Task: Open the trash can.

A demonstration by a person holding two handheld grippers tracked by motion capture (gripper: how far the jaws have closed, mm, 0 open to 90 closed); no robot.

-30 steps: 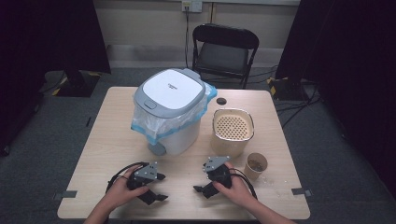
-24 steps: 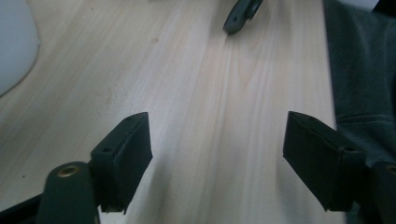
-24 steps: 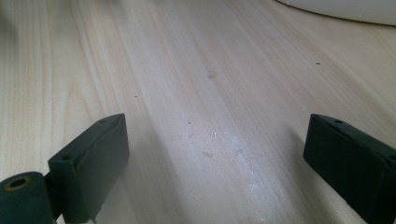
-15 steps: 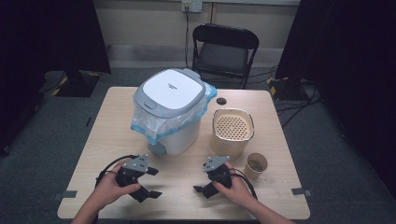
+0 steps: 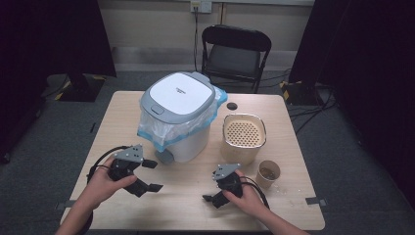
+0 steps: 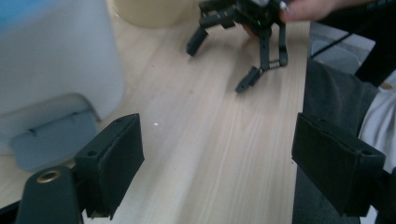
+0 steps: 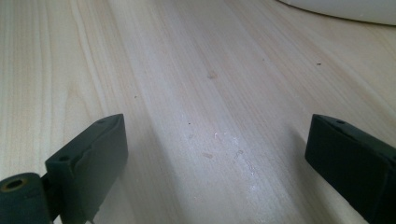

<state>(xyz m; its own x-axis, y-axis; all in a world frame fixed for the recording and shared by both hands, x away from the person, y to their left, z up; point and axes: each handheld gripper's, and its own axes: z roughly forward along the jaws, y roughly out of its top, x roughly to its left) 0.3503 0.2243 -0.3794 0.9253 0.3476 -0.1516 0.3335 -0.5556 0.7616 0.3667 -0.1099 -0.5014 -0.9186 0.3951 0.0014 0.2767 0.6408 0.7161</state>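
Two hand-held black grippers stand spread wide and empty over the pale wooden table [image 5: 186,208], the right gripper [image 5: 209,200] resting, the left gripper [image 5: 154,175] lifted since a second ago, seemingly bound for the white, grey-lidded, blue-bagged pedal bin [image 5: 178,98] just beside it.

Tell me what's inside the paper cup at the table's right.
The cup holds something brownish with small bits at the bottom; what it is cannot be told from the high view. Its wall hides the rest of the inside. A few crumbs lie on the table beside it.
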